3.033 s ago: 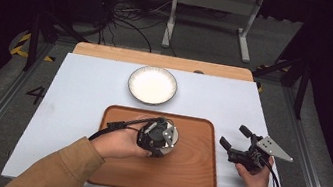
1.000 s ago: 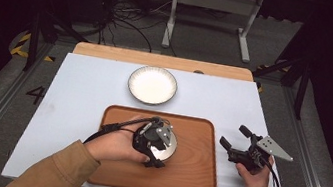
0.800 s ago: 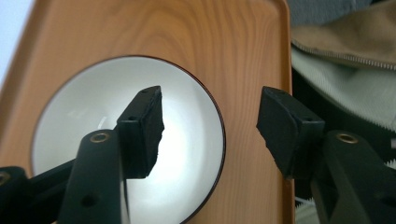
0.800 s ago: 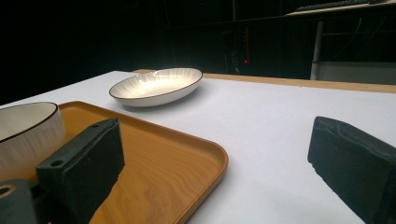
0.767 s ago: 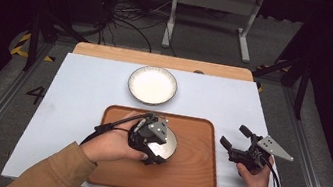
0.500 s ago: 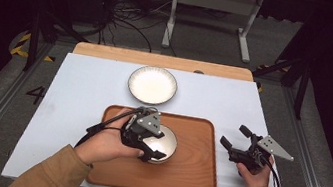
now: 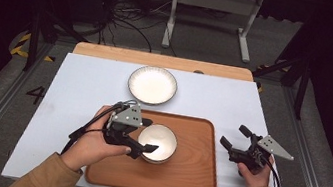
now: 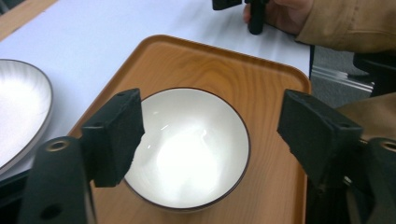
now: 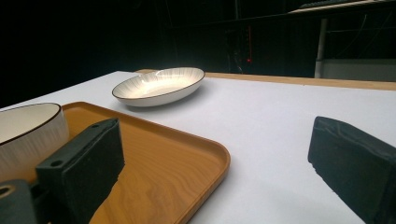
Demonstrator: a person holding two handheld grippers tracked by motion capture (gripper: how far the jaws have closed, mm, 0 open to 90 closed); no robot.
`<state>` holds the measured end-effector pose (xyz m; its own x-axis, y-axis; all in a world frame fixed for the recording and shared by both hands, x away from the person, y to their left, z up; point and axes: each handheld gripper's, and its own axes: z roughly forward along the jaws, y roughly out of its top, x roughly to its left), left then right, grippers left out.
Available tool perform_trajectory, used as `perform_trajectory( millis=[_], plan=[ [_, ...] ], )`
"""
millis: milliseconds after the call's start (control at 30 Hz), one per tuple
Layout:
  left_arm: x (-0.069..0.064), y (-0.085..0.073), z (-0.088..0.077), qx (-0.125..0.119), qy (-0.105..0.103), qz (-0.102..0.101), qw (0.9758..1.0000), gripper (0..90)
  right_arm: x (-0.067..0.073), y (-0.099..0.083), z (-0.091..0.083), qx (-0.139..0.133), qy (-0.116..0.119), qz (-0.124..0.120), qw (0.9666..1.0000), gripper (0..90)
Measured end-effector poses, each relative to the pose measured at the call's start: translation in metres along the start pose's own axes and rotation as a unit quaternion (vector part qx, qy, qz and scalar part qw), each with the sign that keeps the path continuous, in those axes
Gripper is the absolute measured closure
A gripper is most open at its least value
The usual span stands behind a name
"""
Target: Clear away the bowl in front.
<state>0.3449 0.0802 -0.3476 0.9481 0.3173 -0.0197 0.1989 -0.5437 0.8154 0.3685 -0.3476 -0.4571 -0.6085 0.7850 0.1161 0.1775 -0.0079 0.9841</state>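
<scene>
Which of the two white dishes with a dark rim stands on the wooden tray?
The deep white bowl stands on the brown wooden tray, beside the left gripper. The shallow white plate lies behind the tray, on the white table.

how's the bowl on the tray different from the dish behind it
The bowl is deep with steep ribbed walls; the dish is shallow and wider. The bowl stands on the wooden tray; the dish sits on the white table, beyond the tray. The left tool hangs open at the bowl's rim; nothing is near the dish. Both are white with a dark rim and empty.
</scene>
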Motion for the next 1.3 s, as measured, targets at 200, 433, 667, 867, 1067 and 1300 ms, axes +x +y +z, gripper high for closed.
perform_trajectory(
  millis=[200, 433, 667, 867, 1067, 1300],
  plan=[
    [0.003, -0.011, -0.006, -0.028, 0.017, -0.012, 0.9994, 13.7, 0.0, 0.0, 0.0, -0.001, -0.003, 0.001, 1.0, 2.7],
    [0.008, -0.026, -0.017, -0.045, 0.048, -0.026, 0.9975, 9.8, 0.001, 0.0, 0.0, 0.001, -0.002, -0.01, 0.9999, 2.4],
    [0.012, -0.037, -0.027, -0.055, 0.066, -0.037, 0.9957, 8.9, 0.001, 0.0, 0.0, 0.001, -0.002, -0.01, 0.9999, 2.4],
    [0.018, -0.051, -0.036, -0.06, 0.076, -0.057, 0.9936, 8.2, 0.002, 0.0, 0.0, 0.0, -0.005, -0.012, 0.9999, 2.2],
    [0.027, -0.069, -0.042, -0.077, 0.089, -0.08, 0.9898, 7.1, 0.003, 0.0, 0.0, -0.001, -0.008, -0.017, 0.9998, 1.3],
    [0.033, -0.089, -0.048, -0.084, 0.113, -0.103, 0.9846, 7.0, 0.002, 0.0, -0.001, -0.003, -0.013, -0.009, 0.9999, 1.3]
  ],
)
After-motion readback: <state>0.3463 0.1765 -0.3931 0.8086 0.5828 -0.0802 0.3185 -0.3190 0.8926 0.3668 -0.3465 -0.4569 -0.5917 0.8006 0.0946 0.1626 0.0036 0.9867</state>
